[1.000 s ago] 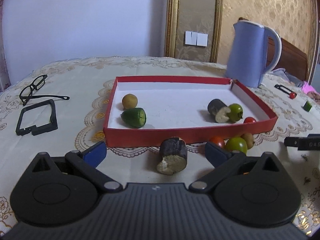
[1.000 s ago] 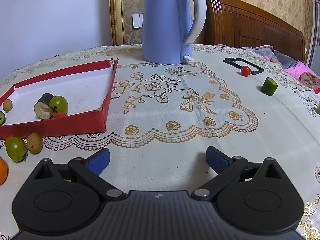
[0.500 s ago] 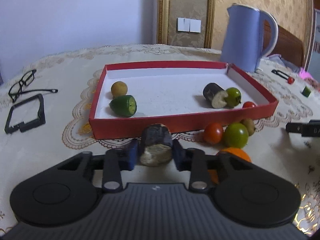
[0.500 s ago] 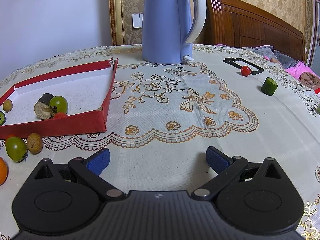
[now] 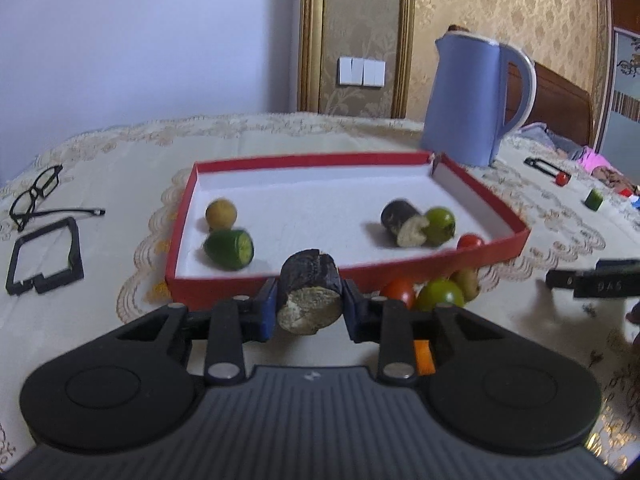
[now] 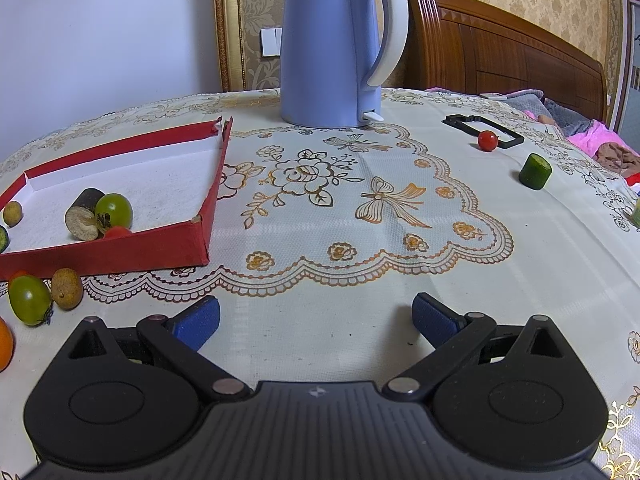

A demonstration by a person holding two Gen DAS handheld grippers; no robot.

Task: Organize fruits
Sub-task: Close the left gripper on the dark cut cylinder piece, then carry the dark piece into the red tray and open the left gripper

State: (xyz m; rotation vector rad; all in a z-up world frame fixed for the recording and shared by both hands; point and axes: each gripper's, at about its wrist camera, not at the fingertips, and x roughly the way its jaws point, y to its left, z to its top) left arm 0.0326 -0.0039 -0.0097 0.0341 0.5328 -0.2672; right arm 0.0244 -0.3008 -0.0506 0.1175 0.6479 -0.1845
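The dark-skinned chunk (image 5: 310, 300), pale cut face toward the camera, is sitting between the blue pads of the left gripper (image 5: 309, 307), whose fingers (image 5: 267, 309) are pressing in on both of its sides — clamped on it. The chunk is hanging just in front of the near wall of the red tray (image 5: 496, 250), apparently clear of the cloth, though that is hard to tell.

Inside the tray, a yellowish round fruit (image 5: 221, 213) and a cut green piece (image 5: 229, 249) are lying near the left wall, close together. Toward the right, a second dark chunk (image 5: 401, 222) is touching a green tomato (image 5: 440, 221), with a small red tomato (image 5: 470, 241) just beside the near-right corner.

Outside the tray, on the desk (image 6: 400, 264) by its near wall, a red tomato (image 5: 398, 291), a green tomato (image 5: 440, 294) and a brownish round fruit (image 5: 466, 282) are bunching together; a sliver of orange (image 5: 423, 356) is showing behind the gripper's linkage.

The right gripper (image 6: 316, 318) is hovering low over the lace cloth with its fingers (image 6: 198, 320) spread wide and nothing between them. Farther out, a blue kettle (image 6: 332, 48) is standing behind the tray's far corner, a cherry tomato (image 6: 487, 141) is sitting against a black frame (image 6: 464, 122), and a green cylinder piece (image 6: 535, 171) is standing near it. At the left — a pair of glasses (image 5: 38, 196) and another black frame (image 5: 44, 258).
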